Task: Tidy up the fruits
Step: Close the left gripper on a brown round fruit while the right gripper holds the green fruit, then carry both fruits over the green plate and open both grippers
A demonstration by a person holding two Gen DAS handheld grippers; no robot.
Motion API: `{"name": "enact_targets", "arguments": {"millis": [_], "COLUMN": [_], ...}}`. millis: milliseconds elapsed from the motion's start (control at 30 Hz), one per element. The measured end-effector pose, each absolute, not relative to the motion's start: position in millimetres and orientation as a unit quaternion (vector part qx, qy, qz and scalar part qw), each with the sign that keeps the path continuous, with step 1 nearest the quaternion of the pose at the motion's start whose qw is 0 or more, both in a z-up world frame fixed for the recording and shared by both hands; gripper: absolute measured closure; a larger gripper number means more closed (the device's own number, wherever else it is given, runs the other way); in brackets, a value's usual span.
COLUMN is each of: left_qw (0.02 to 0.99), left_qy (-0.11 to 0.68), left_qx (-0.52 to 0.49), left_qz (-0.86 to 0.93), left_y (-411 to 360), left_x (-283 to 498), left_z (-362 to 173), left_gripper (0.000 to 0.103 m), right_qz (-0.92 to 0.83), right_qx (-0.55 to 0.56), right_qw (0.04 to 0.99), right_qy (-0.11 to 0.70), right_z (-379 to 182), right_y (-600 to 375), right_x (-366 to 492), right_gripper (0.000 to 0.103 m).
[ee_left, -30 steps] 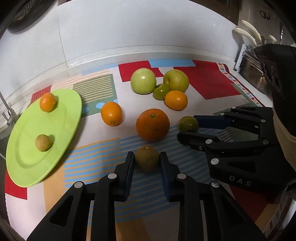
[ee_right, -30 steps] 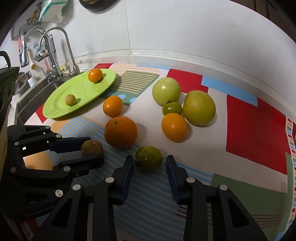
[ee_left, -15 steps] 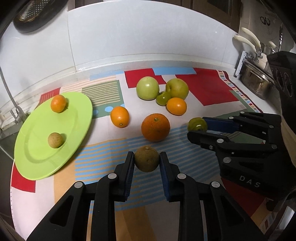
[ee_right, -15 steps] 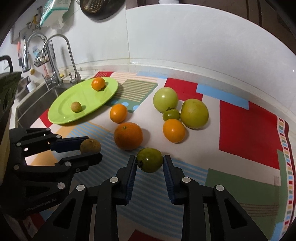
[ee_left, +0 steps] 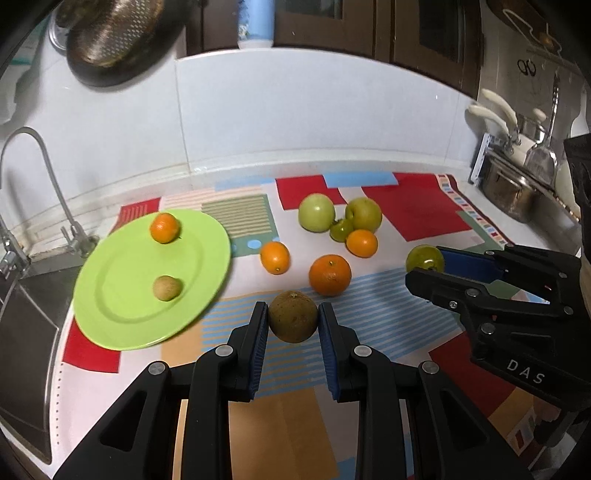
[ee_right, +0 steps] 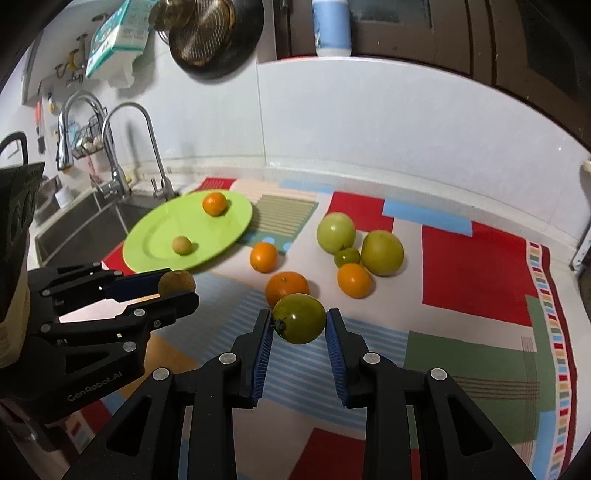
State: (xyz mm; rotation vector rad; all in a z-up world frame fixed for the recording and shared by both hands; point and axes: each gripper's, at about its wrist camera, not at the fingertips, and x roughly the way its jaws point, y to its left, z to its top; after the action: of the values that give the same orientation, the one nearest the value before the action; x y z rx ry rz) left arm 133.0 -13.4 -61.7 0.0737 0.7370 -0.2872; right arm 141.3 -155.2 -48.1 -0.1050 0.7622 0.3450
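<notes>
My left gripper [ee_left: 293,322] is shut on a small brown round fruit [ee_left: 292,320], held above the patterned mat. My right gripper [ee_right: 299,324] is shut on a green tomato [ee_right: 300,323], also lifted off the mat; it shows in the left wrist view as the right gripper [ee_left: 424,264] with the tomato [ee_left: 424,258]. A lime-green plate [ee_left: 122,295] at the left carries a small orange [ee_left: 164,228] and a small tan fruit [ee_left: 167,288]. On the mat lie a big orange [ee_left: 330,274], two smaller oranges [ee_left: 274,257], two green apples [ee_left: 316,212] and a small green tomato [ee_left: 341,229].
A steel sink [ee_right: 74,225] with a tap [ee_right: 147,147] lies left of the plate. A pot and utensils [ee_left: 513,188] stand at the far right. The white tiled wall [ee_left: 295,110] backs the counter, with a strainer [ee_left: 118,33] hanging above.
Both grippers have risen from the mat with their fruits. The right gripper's jaws have shut on the green tomato, which lay loose between them a second ago.
</notes>
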Motion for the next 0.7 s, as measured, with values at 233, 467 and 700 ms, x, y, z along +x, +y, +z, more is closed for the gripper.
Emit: {"name": "enact_targets", "arguments": {"millis": [233, 467, 700], "left_qw": [0.930, 0.936, 0.944], "left_qy": [0.339, 0.327, 0.309], "left_qx": [0.029, 0.026, 0.032], "left_qz": [-0.139, -0.129, -0.113], "left_y": [4, 31, 65], "left_x": [117, 104, 97], "left_z": [-47, -38, -27], "left_gripper": [0.075, 0.075, 0.075], "right_qz": [0.161, 0.163, 0.171], "right_qx": [-0.043, -0.034, -0.032], "right_qw": [0.923, 0.929, 0.932], "right_qy": [0.348, 0.331, 0.318], "right_z": [-27, -15, -9], "right_y": [-142, -120, -89], "right_x": [121, 110, 105], "right_gripper": [0.072, 0.072, 0.072]}}
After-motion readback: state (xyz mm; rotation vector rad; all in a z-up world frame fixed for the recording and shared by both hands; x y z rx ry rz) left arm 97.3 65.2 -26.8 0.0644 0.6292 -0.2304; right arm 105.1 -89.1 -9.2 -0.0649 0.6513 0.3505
